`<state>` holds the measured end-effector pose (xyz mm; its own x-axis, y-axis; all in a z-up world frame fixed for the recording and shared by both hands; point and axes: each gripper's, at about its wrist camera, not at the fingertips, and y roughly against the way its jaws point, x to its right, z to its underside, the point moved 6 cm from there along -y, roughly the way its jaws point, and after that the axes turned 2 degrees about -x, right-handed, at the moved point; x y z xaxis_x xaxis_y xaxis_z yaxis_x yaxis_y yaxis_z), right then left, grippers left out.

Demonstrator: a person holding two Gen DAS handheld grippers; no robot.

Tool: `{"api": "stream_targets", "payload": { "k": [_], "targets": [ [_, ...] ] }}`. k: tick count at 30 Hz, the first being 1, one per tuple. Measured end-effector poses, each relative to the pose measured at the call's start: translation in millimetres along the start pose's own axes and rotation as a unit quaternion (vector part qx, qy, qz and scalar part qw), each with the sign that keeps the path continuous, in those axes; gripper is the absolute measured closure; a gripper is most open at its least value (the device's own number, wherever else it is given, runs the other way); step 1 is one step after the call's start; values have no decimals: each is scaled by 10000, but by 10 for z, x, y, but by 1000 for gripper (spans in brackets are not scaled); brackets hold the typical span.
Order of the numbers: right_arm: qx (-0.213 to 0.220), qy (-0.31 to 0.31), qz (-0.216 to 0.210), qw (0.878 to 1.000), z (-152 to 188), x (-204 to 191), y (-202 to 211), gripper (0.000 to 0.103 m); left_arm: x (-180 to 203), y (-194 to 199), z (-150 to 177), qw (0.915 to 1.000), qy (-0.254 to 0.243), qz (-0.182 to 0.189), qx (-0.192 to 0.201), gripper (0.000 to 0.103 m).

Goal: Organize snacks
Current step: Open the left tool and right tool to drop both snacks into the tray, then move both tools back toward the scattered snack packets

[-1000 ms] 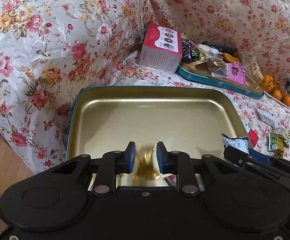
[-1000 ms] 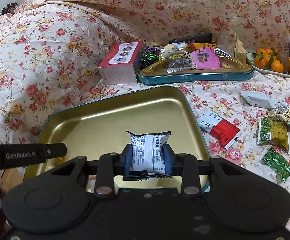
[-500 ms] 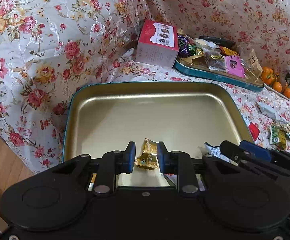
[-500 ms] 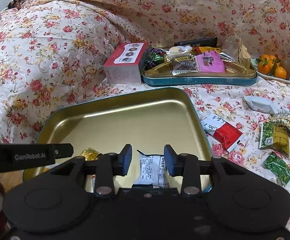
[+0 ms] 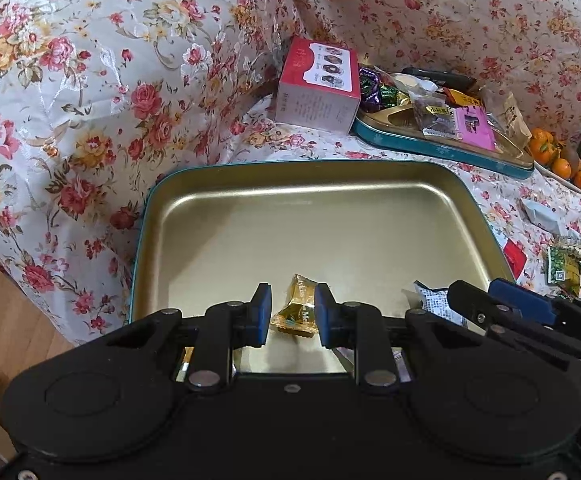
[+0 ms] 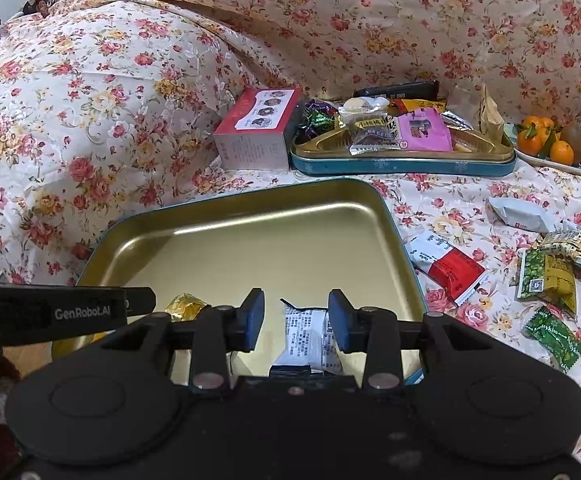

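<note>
- Snacks: gold-wrapped candy (image 5: 296, 308) and white printed packet (image 6: 310, 340) both lie on floor of gold tin tray (image 5: 290, 216), near its front edge.
- Left gripper (image 5: 292, 312) tilted down over tray; fingers a bit apart, either side of the candy, w/ gaps, not pressing it.
- Right gripper (image 6: 295, 318) also angled down, just right of the left one; fingers apart around the white packet, not clamping.
- Loose on floral cloth (image 6: 130, 120) right of tray: red-and-white packet (image 6: 446, 266), green packets (image 6: 546, 280), white packet (image 6: 522, 214).
- Behind tray: red box (image 6: 256, 132), 2nd tin (image 6: 402, 160) full of sweets, plate of oranges (image 6: 558, 148).
</note>
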<state>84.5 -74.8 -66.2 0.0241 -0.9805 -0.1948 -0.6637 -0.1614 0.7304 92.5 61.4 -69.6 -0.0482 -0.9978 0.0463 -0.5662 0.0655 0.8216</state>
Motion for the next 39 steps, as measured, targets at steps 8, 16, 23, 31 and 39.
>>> {"api": "stream_targets", "payload": {
  "k": [8, 16, 23, 31, 39],
  "targets": [
    [169, -14, -43, 9998, -20, 2, 167, 65, 70, 71, -1, 9997, -183, -73, 153, 70],
    [394, -159, -3, 9991, -13, 244, 397, 65, 259, 143, 50, 9970, -612, -244, 396, 70],
    [408, -535, 339, 9972, 194, 843, 606, 64, 587, 208, 177, 9933, -1001, -107, 570, 70],
    [254, -1267, 951, 9870, 604, 1696, 783, 64, 1251, 393, 411, 9894, -1274, 256, 641, 70],
    [207, -1392, 1205, 9827, 763, 2031, 748, 63, 1806, 399, 584, 9868, -1395, 755, 330, 69]
  ]
}}
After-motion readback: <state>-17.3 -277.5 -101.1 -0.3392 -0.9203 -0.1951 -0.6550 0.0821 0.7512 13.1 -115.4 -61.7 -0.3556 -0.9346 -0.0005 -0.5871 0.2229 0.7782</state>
